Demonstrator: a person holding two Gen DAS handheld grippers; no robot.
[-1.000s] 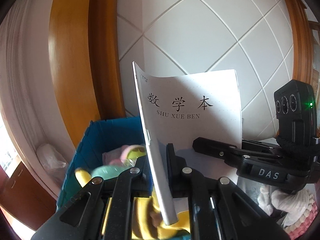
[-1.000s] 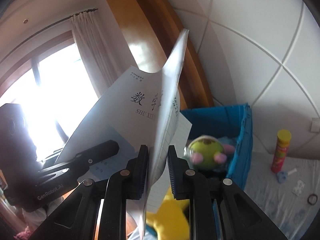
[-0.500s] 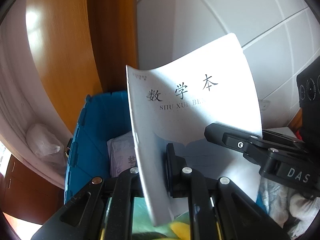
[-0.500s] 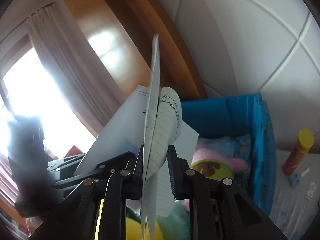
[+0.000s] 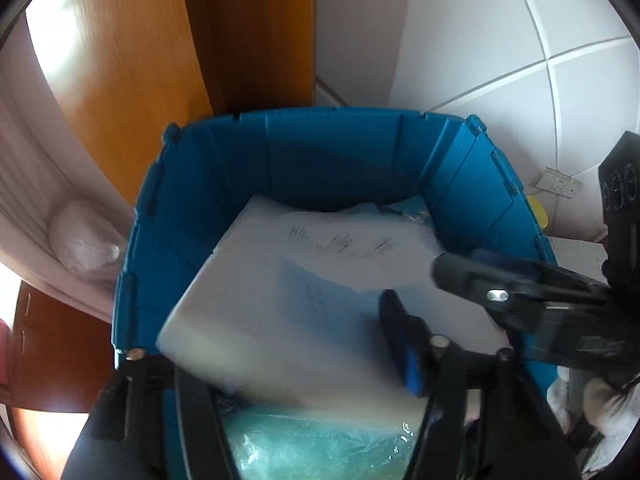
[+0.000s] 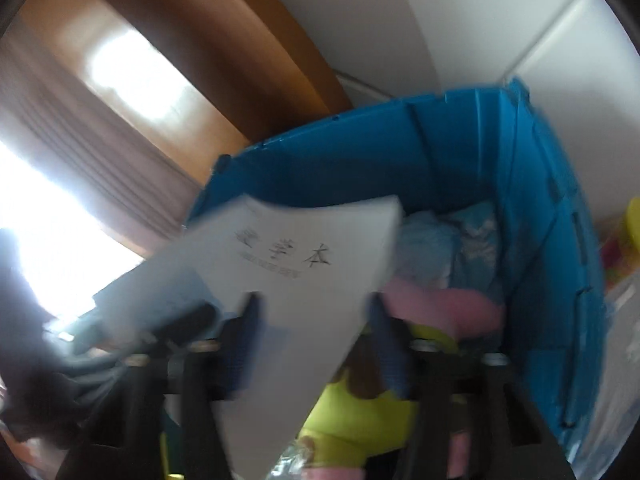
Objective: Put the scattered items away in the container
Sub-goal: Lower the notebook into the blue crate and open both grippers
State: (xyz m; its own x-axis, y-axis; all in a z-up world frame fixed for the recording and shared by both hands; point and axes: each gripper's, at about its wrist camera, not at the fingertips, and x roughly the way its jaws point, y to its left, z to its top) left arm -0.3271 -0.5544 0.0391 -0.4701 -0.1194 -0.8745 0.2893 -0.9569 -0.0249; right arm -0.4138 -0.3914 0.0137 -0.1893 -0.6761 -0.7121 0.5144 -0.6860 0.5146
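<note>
Left wrist view: notebook (image 5: pixel 320 280) dropping into blue bin (image 5: pixel 340 148), both grippers' fingers just spread off it. Risk: it lands propped on the toys (image 6: pixel 436 308) and slides or catches a finger (image 5: pixel 404 344).

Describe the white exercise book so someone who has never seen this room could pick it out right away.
Find the blue plastic crate against the white tiled wall. The thin white paper exercise book lies on top of its contents. Unlike the soft pink and yellow plush toys beside it, it is flat, with black printed characters on its cover.
</note>
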